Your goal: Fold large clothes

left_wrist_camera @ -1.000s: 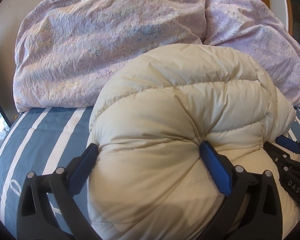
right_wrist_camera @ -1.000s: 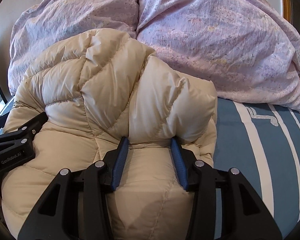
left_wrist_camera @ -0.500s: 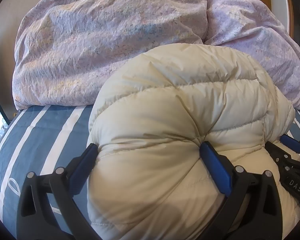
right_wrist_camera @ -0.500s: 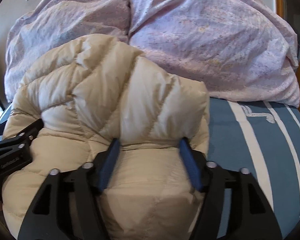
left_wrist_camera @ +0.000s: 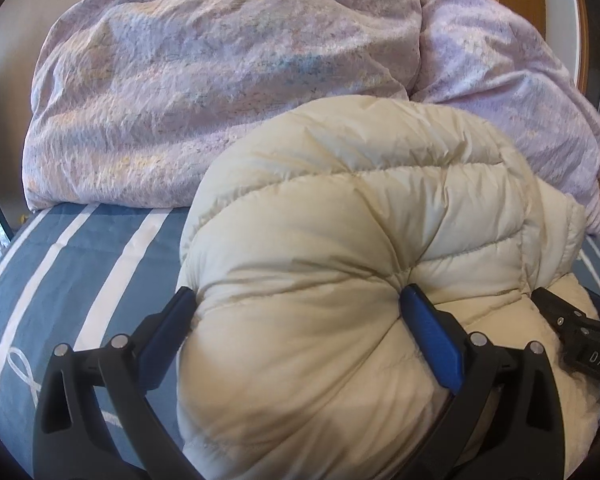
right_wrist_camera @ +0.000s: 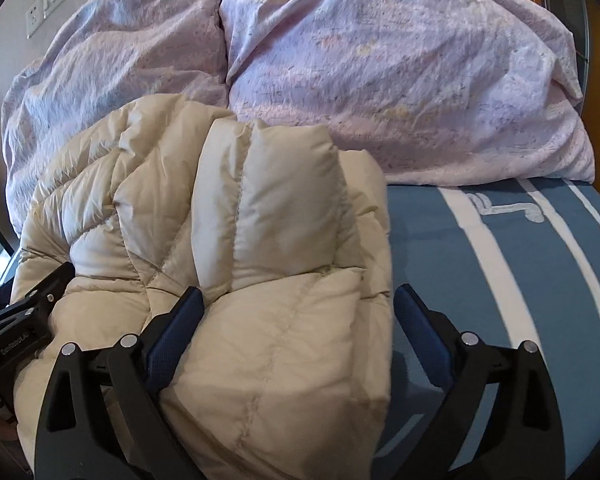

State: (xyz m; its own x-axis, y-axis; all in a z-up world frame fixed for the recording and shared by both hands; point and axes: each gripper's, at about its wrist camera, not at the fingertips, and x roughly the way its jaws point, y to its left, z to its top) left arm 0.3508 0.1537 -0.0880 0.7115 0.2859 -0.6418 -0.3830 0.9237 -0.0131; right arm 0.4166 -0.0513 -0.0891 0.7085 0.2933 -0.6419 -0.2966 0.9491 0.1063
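Striped bedsheet (left_wrist_camera: 80, 264) bears puffy quilted jacket (left_wrist_camera: 340, 260) (cream), left gripper (left_wrist_camera: 296, 304) squeezing it, right gripper (right_wrist_camera: 300, 304) wide.

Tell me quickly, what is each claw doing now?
Left claw: closed on the puffer jacket.
Right claw: open, straddling the jacket's edge.

Bright, soft daylight in both views, strongest from the left edge. Gentle sheen on the puffy cream down jacket (left_wrist_camera: 340, 260), faint shadows in its quilting seams and beneath its bulk. Heavy fisheye bending, dark vignette at the corners. Sharp at center; slight smear on the striped blue bedsheet (right_wrist_camera: 520, 280) at the right in the right wrist view.
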